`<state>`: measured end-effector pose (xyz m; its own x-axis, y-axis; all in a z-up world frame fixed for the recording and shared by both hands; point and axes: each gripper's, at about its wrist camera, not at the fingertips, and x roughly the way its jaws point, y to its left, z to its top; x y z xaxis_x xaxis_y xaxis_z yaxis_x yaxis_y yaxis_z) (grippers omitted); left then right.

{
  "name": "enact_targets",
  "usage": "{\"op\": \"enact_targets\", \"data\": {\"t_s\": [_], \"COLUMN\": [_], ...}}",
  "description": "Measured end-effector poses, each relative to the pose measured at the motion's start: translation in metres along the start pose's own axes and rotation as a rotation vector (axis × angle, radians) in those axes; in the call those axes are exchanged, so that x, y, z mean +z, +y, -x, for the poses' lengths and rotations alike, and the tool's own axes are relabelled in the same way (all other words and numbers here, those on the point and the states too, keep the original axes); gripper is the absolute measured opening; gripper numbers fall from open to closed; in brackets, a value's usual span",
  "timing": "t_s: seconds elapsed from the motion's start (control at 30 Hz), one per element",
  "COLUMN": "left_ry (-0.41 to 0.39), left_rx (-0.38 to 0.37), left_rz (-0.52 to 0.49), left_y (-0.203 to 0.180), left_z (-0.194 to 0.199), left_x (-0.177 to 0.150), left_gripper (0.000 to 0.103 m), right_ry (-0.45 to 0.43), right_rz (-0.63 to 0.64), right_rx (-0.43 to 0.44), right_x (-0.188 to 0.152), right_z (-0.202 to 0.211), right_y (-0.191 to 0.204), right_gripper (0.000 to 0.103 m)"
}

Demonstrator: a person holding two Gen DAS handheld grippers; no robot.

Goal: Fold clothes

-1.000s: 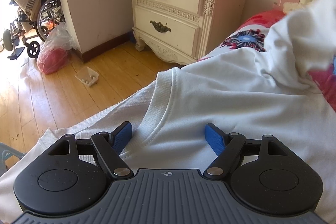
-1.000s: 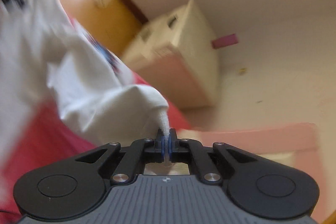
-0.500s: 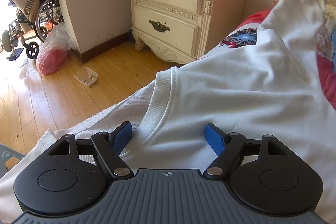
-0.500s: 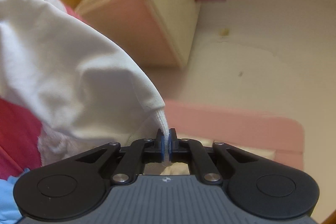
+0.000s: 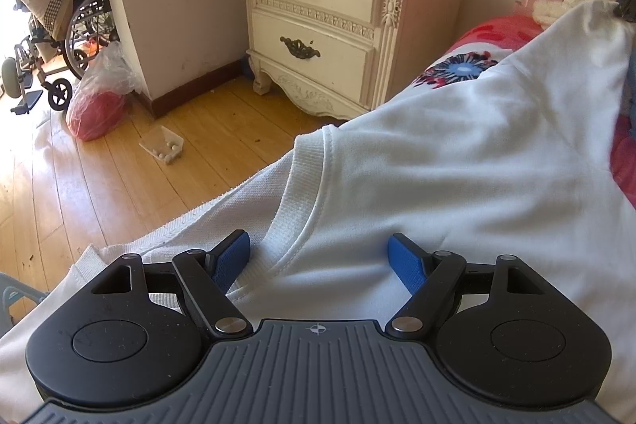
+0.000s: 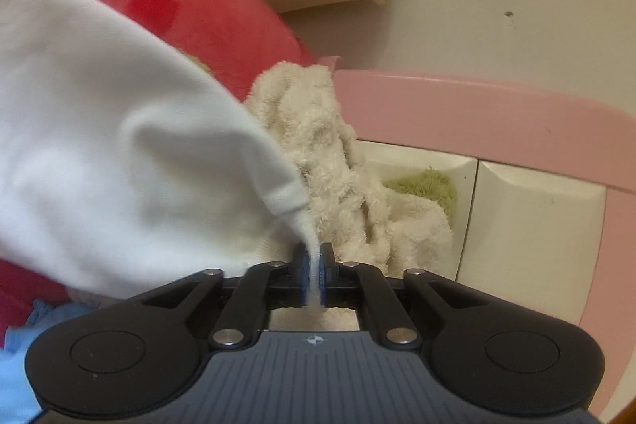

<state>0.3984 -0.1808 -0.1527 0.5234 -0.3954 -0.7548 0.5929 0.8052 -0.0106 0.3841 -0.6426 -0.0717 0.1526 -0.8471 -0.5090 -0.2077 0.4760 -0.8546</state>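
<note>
Landmark: the white T-shirt (image 5: 457, 177), spread over a bed with a red flowered cover (image 5: 457, 68); every place below is given from it.
T-shirt position: it lies across the near part of the bed, its ribbed collar (image 5: 306, 193) turned toward the wooden floor (image 5: 119, 177), and its far corner is lifted toward the head of the bed.
Left gripper (image 5: 318, 257): released, its blue pads (image 5: 405, 265) standing wide apart on either side of the collar; the cloth lies under and between them and no pad presses on it.
Right gripper (image 6: 314, 267): its jaws are beginning to part, yet a thin ribbed edge of the T-shirt (image 6: 119, 153) is still pinched between the two blue pads (image 6: 304, 273), and the cloth rises from there in a taut peak.
Second cloth: a cream fluffy towel (image 6: 326, 153) lies bunched just behind the pinched corner, against the pink headboard (image 6: 477, 106).
Pillow: a red pillow (image 6: 190, 6) sits beyond the T-shirt's lifted side.
Blue fabric: a light blue cloth (image 6: 16, 364) shows beneath the T-shirt, at the near left of the right wrist view.
Nightstand: a cream two-drawer nightstand (image 5: 330, 22) stands on the floor beyond the collar side.
Floor items: a red bag in clear plastic (image 5: 99, 98) and a small clear tray (image 5: 163, 146) lie well away from the T-shirt; a wheelchair (image 5: 59, 46) stands farther off.
</note>
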Motion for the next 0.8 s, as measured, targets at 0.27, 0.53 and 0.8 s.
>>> {"op": "enact_targets", "data": {"t_s": [0.27,0.53,0.8], "left_ry": [0.002,-0.009,-0.037], "left_rx": [0.009,0.007,-0.034], "left_rz": [-0.001,0.012,0.011], "left_y": [-0.002,-0.001,0.008], "left_z": [-0.001,0.003,0.019], "left_x": [0.001,0.001,0.002], "left_gripper": [0.078,0.078,0.078], "right_ry": [-0.058,-0.077,-0.444], "right_rz": [-0.055,0.076,-0.230], "right_rx": [0.002,-0.057,0.046], "right_x": [0.009,-0.018,-0.023], "right_z": [0.001,0.013,0.112], "right_y": [-0.003,0.016,0.000], "right_gripper": [0.066,0.090,0.091]}}
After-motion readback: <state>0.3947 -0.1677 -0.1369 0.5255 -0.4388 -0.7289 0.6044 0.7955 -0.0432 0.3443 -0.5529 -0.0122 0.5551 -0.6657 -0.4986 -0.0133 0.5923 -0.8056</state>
